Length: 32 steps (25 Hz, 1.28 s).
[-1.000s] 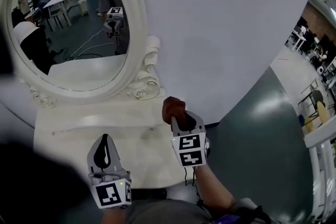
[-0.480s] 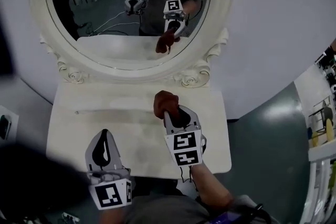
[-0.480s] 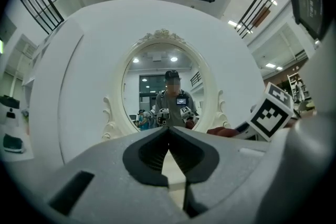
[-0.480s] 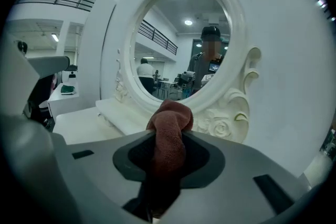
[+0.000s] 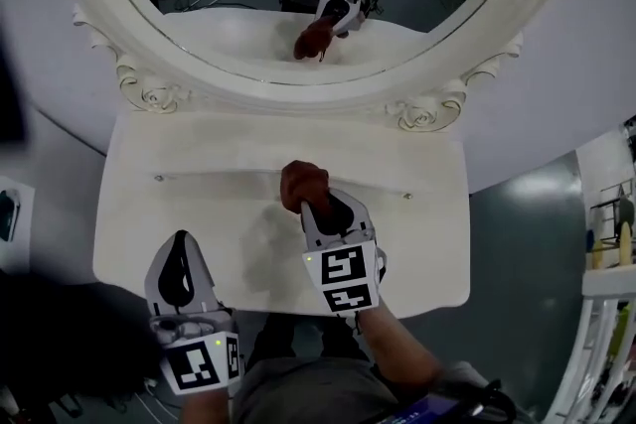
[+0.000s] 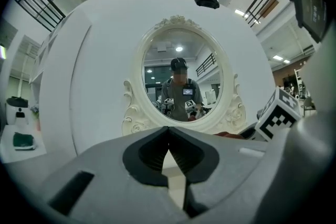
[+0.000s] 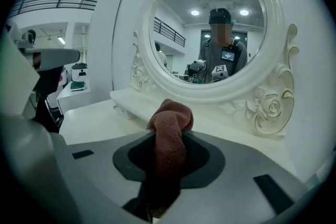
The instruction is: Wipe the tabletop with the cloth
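Observation:
A reddish-brown cloth is bunched between the jaws of my right gripper, which is shut on it over the middle of the white tabletop. In the right gripper view the cloth sticks up out of the jaws, with the tabletop beyond it. Whether the cloth touches the surface cannot be told. My left gripper is shut and holds nothing, near the table's front left edge. In the left gripper view its jaws meet and point at the mirror.
An oval mirror in an ornate white frame stands along the back of the table. A low raised ledge runs in front of it. The table's front edge is close to my body. Grey floor lies to the right.
My right gripper has carried the cloth leftward from the table's right part to its middle. The head view has swung so the mirror sits centred. The left gripper stays shut at the front left.

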Available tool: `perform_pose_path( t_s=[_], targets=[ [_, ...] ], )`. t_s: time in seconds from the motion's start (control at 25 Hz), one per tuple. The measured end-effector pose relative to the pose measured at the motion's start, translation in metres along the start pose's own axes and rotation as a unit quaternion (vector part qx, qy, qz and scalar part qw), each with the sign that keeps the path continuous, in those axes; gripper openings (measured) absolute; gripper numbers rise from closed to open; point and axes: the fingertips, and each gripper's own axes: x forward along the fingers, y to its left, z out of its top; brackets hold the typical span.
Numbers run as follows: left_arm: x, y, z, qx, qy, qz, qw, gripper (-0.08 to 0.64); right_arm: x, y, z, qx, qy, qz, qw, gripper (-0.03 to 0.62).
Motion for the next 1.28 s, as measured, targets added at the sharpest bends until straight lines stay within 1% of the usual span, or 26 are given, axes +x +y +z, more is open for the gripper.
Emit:
perform_pose_path(
  t_s=[0.24, 0.4, 0.68, 0.88, 1.28],
  targets=[
    [0.002, 0.013, -0.031, -0.004, 0.030, 0.003, 0.9995, 0.011, 0.023, 0.027, -0.030, 0.006, 0.030, 0.023, 0.999, 0.103],
    [0.005, 0.019, -0.048, -0.005, 0.050, 0.003, 0.9987, 0.011, 0.036, 0.043, -0.047, -0.004, 0.048, 0.038, 0.998, 0.103],
    [0.000, 0.031, -0.076, -0.005, 0.087, 0.008, 0.9962, 0.011, 0.052, 0.061, -0.078, -0.011, 0.093, 0.051, 0.994, 0.103],
    [0.003, 0.037, -0.087, -0.004, 0.094, 0.008, 0.9955, 0.011, 0.063, 0.069, -0.097, -0.023, 0.122, 0.052, 0.991, 0.103],
    [0.018, 0.016, -0.090, -0.003, 0.099, -0.013, 0.9950, 0.011, 0.063, 0.055, -0.105, -0.007, 0.124, 0.049, 0.991, 0.103]
  ],
)
